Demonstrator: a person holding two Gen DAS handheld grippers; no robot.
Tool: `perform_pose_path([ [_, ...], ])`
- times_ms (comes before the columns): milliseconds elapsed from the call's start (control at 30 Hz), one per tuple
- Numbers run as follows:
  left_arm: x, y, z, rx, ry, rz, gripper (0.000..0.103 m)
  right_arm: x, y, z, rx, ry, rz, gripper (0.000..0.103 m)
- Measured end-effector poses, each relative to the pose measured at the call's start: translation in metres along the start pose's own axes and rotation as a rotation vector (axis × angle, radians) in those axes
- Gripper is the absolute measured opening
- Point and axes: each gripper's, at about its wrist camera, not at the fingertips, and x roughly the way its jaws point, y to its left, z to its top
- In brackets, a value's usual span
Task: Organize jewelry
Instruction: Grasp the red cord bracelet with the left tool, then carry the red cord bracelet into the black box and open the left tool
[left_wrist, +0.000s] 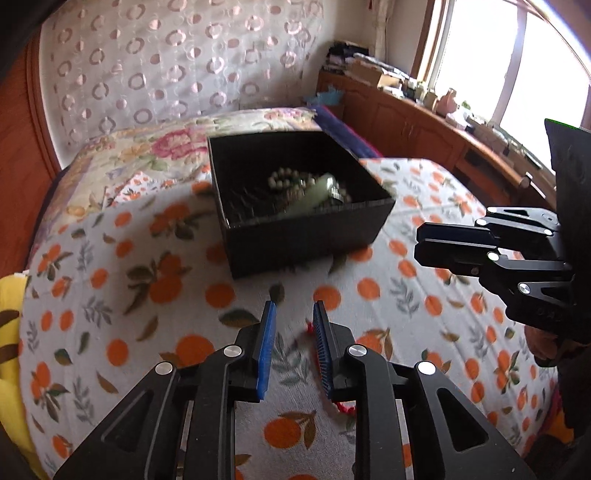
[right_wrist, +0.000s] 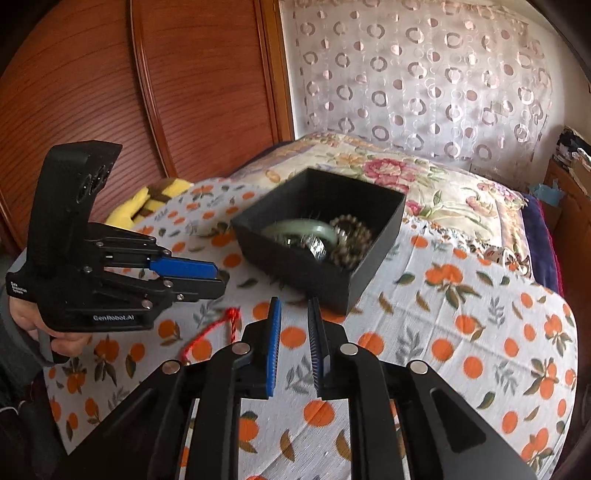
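Note:
A black open box (left_wrist: 303, 240) (right_wrist: 295, 266) stands on the orange-print bed cover. Inside lie a pale green jade bangle (left_wrist: 314, 192) (right_wrist: 295, 226) and coiled bead bracelets (left_wrist: 291, 181) (right_wrist: 351, 236). A red cord (left_wrist: 309, 326) (right_wrist: 214, 328) lies on the cover in front of the box. My left gripper (left_wrist: 294, 304) (right_wrist: 221, 275) hovers just over the cord, jaws slightly apart, the cord showing beside its right pad, not pinched. My right gripper (right_wrist: 294, 300) (left_wrist: 419, 243) points at the box's near corner, jaws slightly apart with nothing between them.
A yellow plush item (right_wrist: 155, 195) lies at the bed's left edge beside a wooden wardrobe (right_wrist: 147, 74). A cluttered wooden cabinet (left_wrist: 406, 122) runs under the window on the right. A folded floral quilt (right_wrist: 443, 184) sits behind the box.

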Motion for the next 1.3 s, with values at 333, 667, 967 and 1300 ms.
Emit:
perform_pose_path([
  [333, 0.008, -0.011, -0.005, 0.023, 0.016, 0.005, 0.026, 0.010, 0.000, -0.015, 0.022, 0.034, -0.001, 0.016],
  [667, 0.015, -0.020, -0.006, 0.043, 0.033, 0.018, 0.026, 0.013, -0.002, -0.019, 0.024, 0.045, -0.005, 0.016],
  [967, 0.019, -0.025, -0.005, 0.060, 0.038, 0.029, 0.025, 0.018, -0.004, -0.024, 0.027, 0.053, -0.002, 0.017],
  [1300, -0.009, -0.025, 0.014, 0.034, -0.057, 0.008, 0.005, 0.015, -0.004, -0.019, 0.024, 0.045, -0.002, 0.017],
])
